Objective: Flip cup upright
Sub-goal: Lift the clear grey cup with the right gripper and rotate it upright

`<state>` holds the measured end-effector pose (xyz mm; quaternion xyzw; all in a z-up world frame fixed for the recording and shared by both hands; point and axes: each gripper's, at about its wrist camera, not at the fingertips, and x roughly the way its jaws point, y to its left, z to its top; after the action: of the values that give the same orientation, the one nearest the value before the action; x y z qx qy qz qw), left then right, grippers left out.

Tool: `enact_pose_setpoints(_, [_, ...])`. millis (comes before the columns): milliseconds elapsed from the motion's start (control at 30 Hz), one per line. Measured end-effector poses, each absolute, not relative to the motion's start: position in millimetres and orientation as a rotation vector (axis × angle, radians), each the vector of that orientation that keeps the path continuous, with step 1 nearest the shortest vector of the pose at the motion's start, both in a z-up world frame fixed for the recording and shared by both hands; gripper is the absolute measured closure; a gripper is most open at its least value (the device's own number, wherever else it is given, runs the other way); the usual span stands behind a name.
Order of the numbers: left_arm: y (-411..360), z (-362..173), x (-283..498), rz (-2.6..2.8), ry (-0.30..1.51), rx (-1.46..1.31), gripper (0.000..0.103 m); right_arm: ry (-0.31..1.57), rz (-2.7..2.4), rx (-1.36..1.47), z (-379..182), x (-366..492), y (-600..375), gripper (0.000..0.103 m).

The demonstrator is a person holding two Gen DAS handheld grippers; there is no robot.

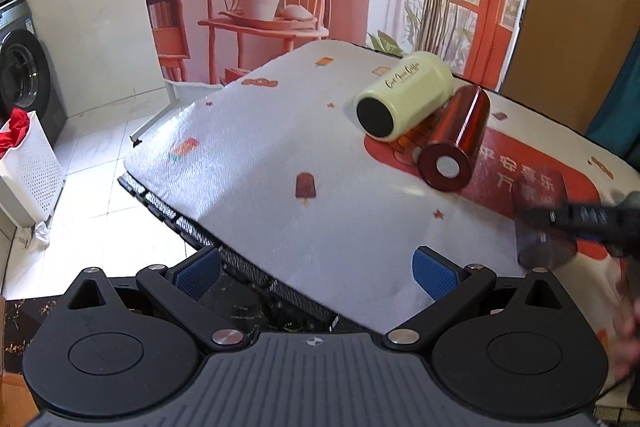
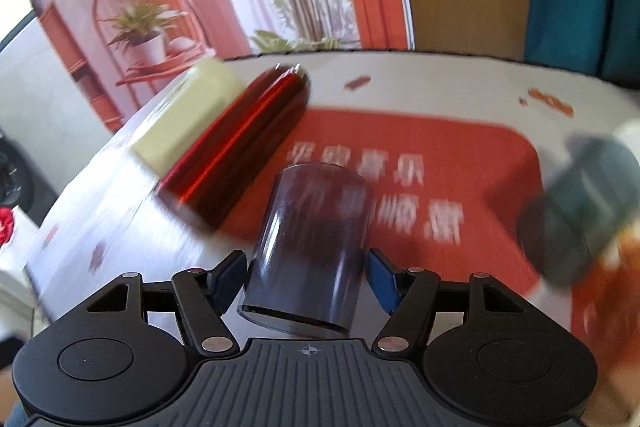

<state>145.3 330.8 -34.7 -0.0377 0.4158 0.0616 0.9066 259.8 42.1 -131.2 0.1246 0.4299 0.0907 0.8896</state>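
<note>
A dark translucent cup (image 2: 310,247) sits between the blue pads of my right gripper (image 2: 306,279), which is shut on it above the table. In the left wrist view the same cup (image 1: 540,219) shows blurred at the right, with the right gripper (image 1: 592,219) on it. A pale yellow cup (image 1: 404,95) and a shiny red cup (image 1: 456,139) lie on their sides side by side on the table; both also show in the right wrist view, the yellow one (image 2: 184,123) behind the red one (image 2: 236,147). My left gripper (image 1: 316,273) is open and empty over the table's near edge.
The table has a white cloth (image 1: 260,155) with a red patch and printed characters. A blurred dark object (image 2: 580,211) is at the right. A white laundry basket (image 1: 28,167) and a washing machine (image 1: 24,75) stand on the floor at the left. A printed backdrop stands behind the table.
</note>
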Motion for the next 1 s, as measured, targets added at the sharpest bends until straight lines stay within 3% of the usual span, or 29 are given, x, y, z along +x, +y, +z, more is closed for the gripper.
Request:
enact_pose_setpoints(433, [321, -28, 122, 0.095, 0.868, -0.09, 0.0, 0.931, 0.272, 0.301, -120, 182, 37, 0.042])
enact_pose_setpoints(567, [314, -25, 123, 0.06, 0.873, -0.099, 0.0, 0.889, 0.223, 0.286, -110, 170, 20, 0.036])
enact_pose_setpoints(1000, [220, -55, 194, -0.129, 1.039, -0.116, 0.001, 0.865, 0.076, 0.259, -118, 127, -36, 0.037])
